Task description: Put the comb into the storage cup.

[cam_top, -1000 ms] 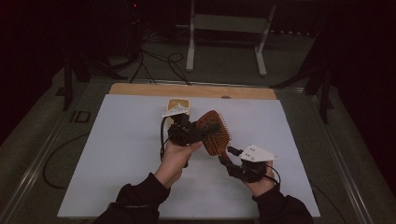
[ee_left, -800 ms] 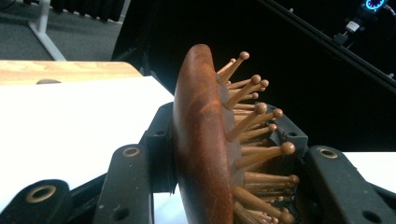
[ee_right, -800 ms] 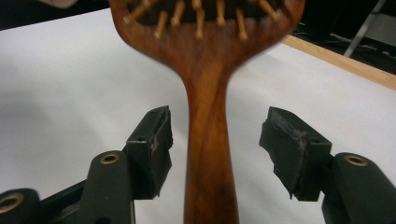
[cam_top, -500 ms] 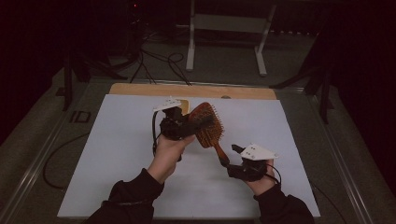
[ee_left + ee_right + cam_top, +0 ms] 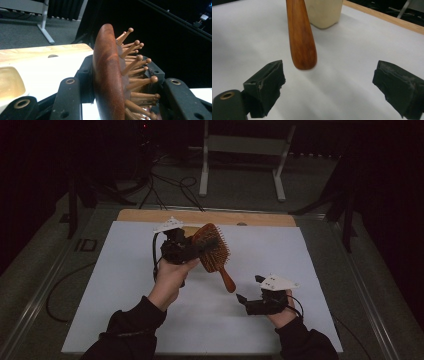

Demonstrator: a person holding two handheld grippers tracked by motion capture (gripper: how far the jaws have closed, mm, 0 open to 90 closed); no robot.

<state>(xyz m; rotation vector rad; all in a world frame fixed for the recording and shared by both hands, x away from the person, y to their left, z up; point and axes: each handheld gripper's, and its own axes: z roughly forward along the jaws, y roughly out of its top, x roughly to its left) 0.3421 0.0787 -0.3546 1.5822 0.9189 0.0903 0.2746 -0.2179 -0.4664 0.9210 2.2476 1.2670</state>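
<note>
A: How do the tongs stand, starting with the left gripper (image 5: 197, 247)?

B: It is clamped on the head of the reddish-brown wooden paddle hairbrush with ball-tipped wooden pins (image 5: 214, 254). In the left gripper view one black jaw presses the smooth back of the hairbrush (image 5: 108, 77) and the other sits among the pins. The left hand (image 5: 170, 277) holds it up above the white table sheet (image 5: 120, 290).

A: And the right gripper (image 5: 249, 292)?

B: Wide apart, holding nothing. Its jaws have just been opening. In the right gripper view the rounded end of the hairbrush (image 5: 302, 45) handle hangs just ahead of the gap, nearer one foam pad (image 5: 265, 82) than the other, touching neither.

A: So where is the hairbrush from the right gripper?

B: In the high view it is up and to the left of that gripper, tilted, with its handle slanting down towards it; the handle tip ends just short of the jaws.

A: Anything else around the hairbrush?

B: A cream, translucent, square-sided plastic container (image 5: 324, 12) stands on the sheet (image 5: 352, 62) just beyond the handle; the left gripper view catches its open top (image 5: 10, 82) beside the jaw. Past that, a strip of pale wooden board (image 5: 210, 216) runs along the sheet's far edge, and a white metal stand (image 5: 240, 160) sits on the grey floor well behind.
</note>
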